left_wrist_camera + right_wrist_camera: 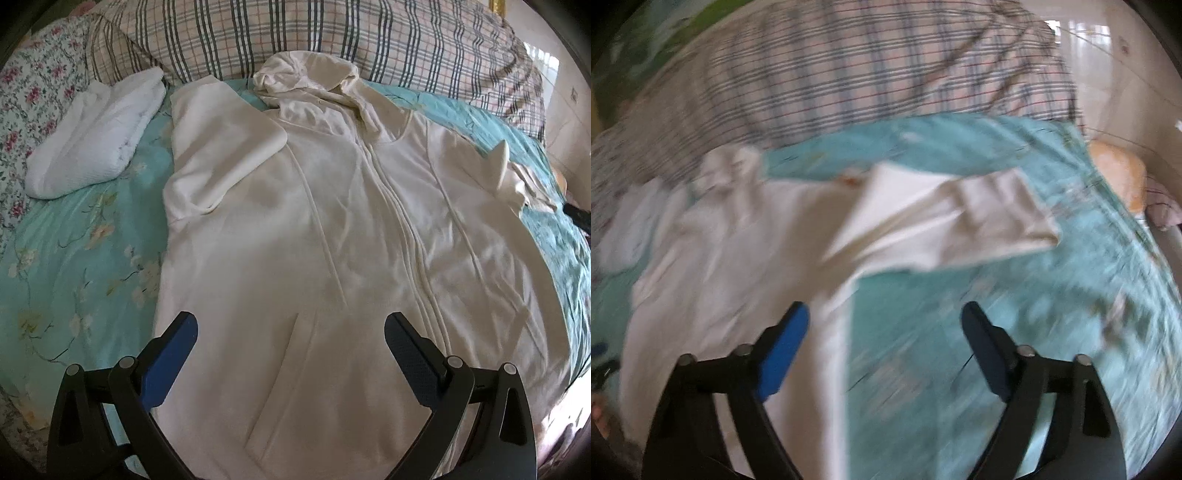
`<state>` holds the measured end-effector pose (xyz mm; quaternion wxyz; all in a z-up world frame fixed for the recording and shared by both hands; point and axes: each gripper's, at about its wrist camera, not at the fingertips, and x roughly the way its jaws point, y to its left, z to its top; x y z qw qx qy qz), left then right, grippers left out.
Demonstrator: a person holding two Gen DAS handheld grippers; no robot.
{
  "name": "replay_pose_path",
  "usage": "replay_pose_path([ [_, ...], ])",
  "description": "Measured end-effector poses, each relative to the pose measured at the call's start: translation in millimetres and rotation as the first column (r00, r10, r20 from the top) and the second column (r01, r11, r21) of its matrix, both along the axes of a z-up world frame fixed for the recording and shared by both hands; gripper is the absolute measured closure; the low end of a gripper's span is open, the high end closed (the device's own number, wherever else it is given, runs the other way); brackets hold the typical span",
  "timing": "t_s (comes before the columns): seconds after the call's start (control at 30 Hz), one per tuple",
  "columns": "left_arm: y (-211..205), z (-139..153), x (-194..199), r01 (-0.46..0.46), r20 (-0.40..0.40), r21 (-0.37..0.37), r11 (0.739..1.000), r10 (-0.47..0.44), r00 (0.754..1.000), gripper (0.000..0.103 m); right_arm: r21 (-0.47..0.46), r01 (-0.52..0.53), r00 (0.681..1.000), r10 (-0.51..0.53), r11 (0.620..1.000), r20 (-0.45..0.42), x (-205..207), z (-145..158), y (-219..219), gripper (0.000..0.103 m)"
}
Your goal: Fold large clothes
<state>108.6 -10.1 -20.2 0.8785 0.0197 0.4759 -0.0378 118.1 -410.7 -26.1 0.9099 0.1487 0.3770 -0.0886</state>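
I am standing at the foot edge of a bed covered by a turquoise floral bedspread (85, 236), holding a two-finger gripper in each hand. A large cream hooded jacket (332, 229) lies front up along the middle of the bed, zip closed, its hood (306, 74) bunched toward the head edge, touching a plaid pillow (295, 33). The sleeve on the left of my view (221, 147) is already folded in across the chest. The other sleeve (960, 218) lies spread outward over the bedspread toward the right edge, with a small peak of cloth standing up near its shoulder. A folded white knit garment (96, 136) rests near the far left corner, apart from the jacket. My left gripper (291, 325) hovers over the jacket's lower front with its jaws spread wide and nothing between them. My right gripper (886, 314) hangs above the jacket's right side hem, jaws apart and empty; that view is smeared by motion blur. I judge the cloth soft, light and limp, likely to sag and crease when lifted, with a slight sheen that may let it slide. The outstretched sleeve's cuff end looks like the best place to pinch, taking both layers near the edge so it carries over flat.
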Motion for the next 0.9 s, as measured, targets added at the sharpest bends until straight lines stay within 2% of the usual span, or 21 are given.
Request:
replay_pose_path([
  [0.03,-1.5,-2.3,6.3,-0.001,-0.009,-0.007,1.000,0.000,1.000,0.002,-0.018,0.013,1.000,-0.013,1.000,-0.007,9.9,-1.9,-9.8,0.023],
  [0.1,-4.7,-9.1,16.3,-0.002,-0.025,0.013,1.000,0.002,1.000,0.002,-0.053,0.047,0.998,-0.049,0.997,-0.031,42.2,-11.6,-35.6,0.033],
  [0.17,-7.8,-15.6,24.7,0.001,-0.042,0.025,1.000,0.000,0.999,0.002,-0.067,0.070,0.997,-0.072,0.995,-0.037,64.3,-13.5,-57.3,0.039],
  [0.27,-14.1,-27.4,39.5,0.004,-0.072,0.040,0.999,-0.001,0.997,0.002,-0.137,0.077,0.993,-0.089,0.988,-0.083,109.2,-34.6,-83.0,0.039],
  [0.37,-17.0,-35.3,51.6,0.002,-0.093,0.027,1.000,0.000,0.996,0.002,-0.203,0.087,0.984,-0.116,0.975,-0.135,129.7,-51.8,-99.9,0.039],
  [0.43,-19.2,-39.7,59.4,-0.002,-0.107,0.007,1.000,0.002,0.994,0.002,-0.248,0.096,0.979,-0.136,0.964,-0.151,139.6,-64.5,-112.2,0.045],
  [0.47,-19.3,-40.6,61.3,-0.003,-0.112,-0.002,1.000,0.003,0.994,0.002,-0.251,0.107,0.977,-0.148,0.962,-0.152,139.5,-67.1,-116.8,0.061],
  [0.5,-20.0,-41.6,63.7,-0.004,-0.113,-0.012,1.000,0.002,0.994,0.002,-0.230,0.133,0.975,-0.170,0.964,-0.147,139.2,-67.1,-126.4,0.082],
  [0.53,-20.6,-42.9,65.4,-0.003,-0.114,-0.019,1.000,0.001,0.993,0.002,-0.199,0.144,0.975,-0.173,0.970,-0.140,136.7,-65.8,-130.4,0.092],
  [0.63,-21.3,-46.6,66.3,0.005,-0.120,-0.030,1.000,-0.008,0.993,0.002,-0.070,0.171,0.981,-0.176,0.983,-0.085,123.9,-52.1,-134.2,0.095],
  [0.7,-21.0,-47.5,64.0,0.013,-0.119,-0.034,0.999,-0.017,0.993,0.002,0.026,0.137,0.990,-0.136,0.990,-0.036,113.0,-39.7,-116.9,0.095],
  [0.83,-17.5,-44.5,58.6,0.019,-0.103,-0.049,0.999,-0.024,0.994,0.002,0.170,-0.025,0.999,0.018,0.985,0.043,101.2,-16.0,-52.7,0.095],
  [0.9,-11.6,-43.0,55.4,0.016,-0.099,-0.075,0.997,-0.024,0.995,0.002,0.263,-0.142,0.989,0.126,0.954,0.079,104.5,-10.4,-2.7,0.095],
])
